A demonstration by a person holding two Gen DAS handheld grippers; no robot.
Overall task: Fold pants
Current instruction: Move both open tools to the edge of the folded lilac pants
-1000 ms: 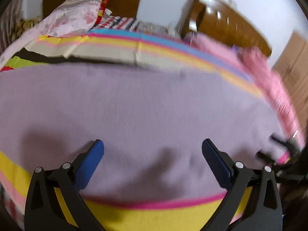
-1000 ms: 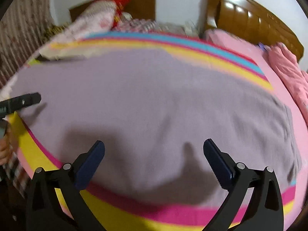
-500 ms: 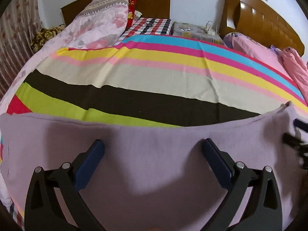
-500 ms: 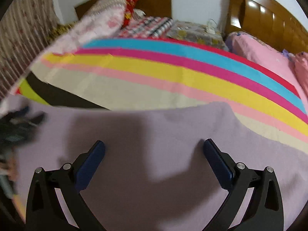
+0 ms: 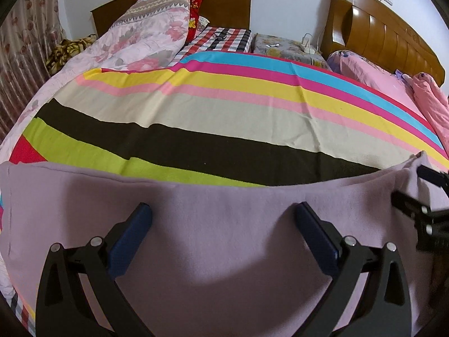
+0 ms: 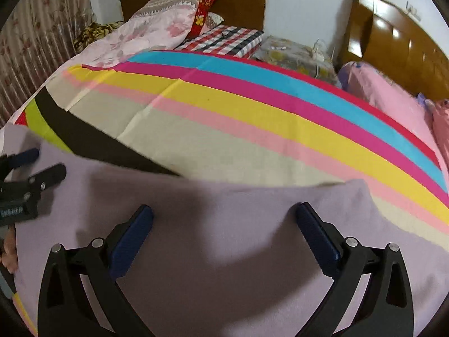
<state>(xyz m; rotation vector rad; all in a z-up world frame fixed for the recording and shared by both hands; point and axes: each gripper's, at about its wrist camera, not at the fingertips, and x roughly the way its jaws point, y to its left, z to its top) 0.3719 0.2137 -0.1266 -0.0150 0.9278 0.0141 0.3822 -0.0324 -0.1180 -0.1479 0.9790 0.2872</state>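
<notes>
Your left gripper (image 5: 221, 219) and right gripper (image 6: 224, 219) both stand wide open, holding nothing. The lilac pants (image 5: 213, 241) lie directly beneath and ahead of both, long axis running side to side across the striped bedspread (image 5: 224, 106). No legible writing shows.

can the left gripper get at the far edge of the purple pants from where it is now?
Probably yes. The left gripper hangs open over the pants, and their far edge lies just ahead on the striped bedspread with nothing between. The right gripper sits off to the side.
</notes>
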